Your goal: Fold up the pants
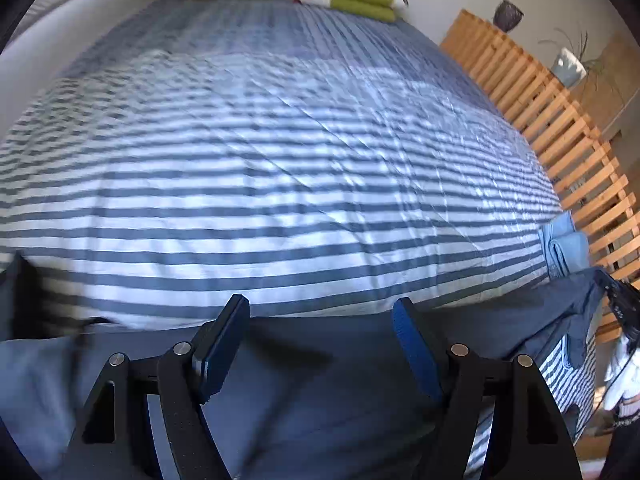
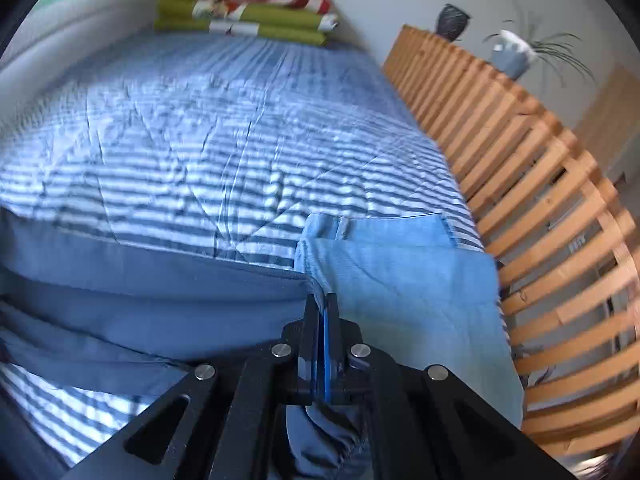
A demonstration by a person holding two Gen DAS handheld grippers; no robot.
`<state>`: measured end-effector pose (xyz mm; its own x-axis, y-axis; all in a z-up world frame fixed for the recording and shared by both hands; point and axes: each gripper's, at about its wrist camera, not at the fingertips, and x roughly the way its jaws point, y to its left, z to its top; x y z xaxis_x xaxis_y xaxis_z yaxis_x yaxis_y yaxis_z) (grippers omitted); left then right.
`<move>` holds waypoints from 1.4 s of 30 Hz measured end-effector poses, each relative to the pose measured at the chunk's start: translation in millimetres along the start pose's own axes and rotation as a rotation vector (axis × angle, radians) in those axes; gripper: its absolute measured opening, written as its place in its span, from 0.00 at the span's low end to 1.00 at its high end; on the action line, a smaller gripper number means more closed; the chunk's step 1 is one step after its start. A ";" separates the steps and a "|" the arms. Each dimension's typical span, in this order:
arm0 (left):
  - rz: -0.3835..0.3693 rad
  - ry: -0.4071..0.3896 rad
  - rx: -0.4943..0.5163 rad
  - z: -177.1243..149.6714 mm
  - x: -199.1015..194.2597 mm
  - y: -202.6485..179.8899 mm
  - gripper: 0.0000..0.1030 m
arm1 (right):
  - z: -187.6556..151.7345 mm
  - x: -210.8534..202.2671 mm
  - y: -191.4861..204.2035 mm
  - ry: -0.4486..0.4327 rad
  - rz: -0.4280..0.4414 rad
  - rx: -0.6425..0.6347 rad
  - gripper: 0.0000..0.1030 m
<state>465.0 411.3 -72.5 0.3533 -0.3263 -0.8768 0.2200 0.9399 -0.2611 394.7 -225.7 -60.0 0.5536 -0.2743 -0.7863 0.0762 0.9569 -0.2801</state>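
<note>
Lying across the near end of the striped bedspread (image 1: 280, 184), the dark blue pants (image 1: 340, 360) stretch sideways, their far edge straight. The right gripper (image 2: 325, 320) has its fingers pressed together, pinching a corner of that fabric. The left gripper (image 1: 320, 344) stands spread above the cloth, nothing between its pads. Folded light blue jeans (image 2: 400, 280) lie just beside the pinch, at the bed's edge next to the wooden slat frame (image 2: 540, 220). Beyond, bare bedspread runs up to the stacked blankets (image 2: 248, 12).
</note>
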 end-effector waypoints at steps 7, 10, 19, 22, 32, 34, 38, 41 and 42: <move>0.075 -0.113 -0.175 -31.4 -120.8 105.3 0.75 | -20.9 -28.5 -6.6 0.063 -0.097 -0.087 0.02; 0.134 -0.151 -0.251 -56.5 -163.6 158.9 0.76 | -18.5 -20.7 6.8 0.121 -0.132 -0.150 0.22; 0.099 -0.101 -0.447 -93.6 -180.8 270.2 0.79 | 20.9 -39.4 178.2 0.075 0.263 -0.381 0.48; 0.101 -0.057 -0.468 -86.3 -157.9 283.0 0.81 | 17.8 -26.0 248.9 0.092 0.311 -0.500 0.49; 0.134 -0.026 -0.478 -80.1 -135.4 306.3 0.83 | 19.8 8.3 330.0 0.119 0.461 -0.590 0.51; 0.116 -0.031 -0.472 -79.2 -133.3 305.4 0.82 | 25.4 12.0 334.3 0.116 0.490 -0.584 0.54; 0.045 -0.065 -0.368 -72.0 -131.5 281.4 0.77 | 28.6 20.7 349.2 0.154 0.535 -0.580 0.54; 0.065 -0.040 -0.295 -70.3 -126.1 262.3 0.54 | 25.2 17.9 351.8 0.179 0.572 -0.597 0.36; 0.091 -0.042 -0.275 -70.3 -125.9 257.9 0.49 | 23.2 14.9 351.9 0.180 0.571 -0.607 0.24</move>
<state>413.3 701.8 -57.9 0.3986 -0.2375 -0.8858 -0.0673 0.9557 -0.2865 449.0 109.2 -157.5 0.2280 0.1745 -0.9579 -0.6610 0.7501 -0.0207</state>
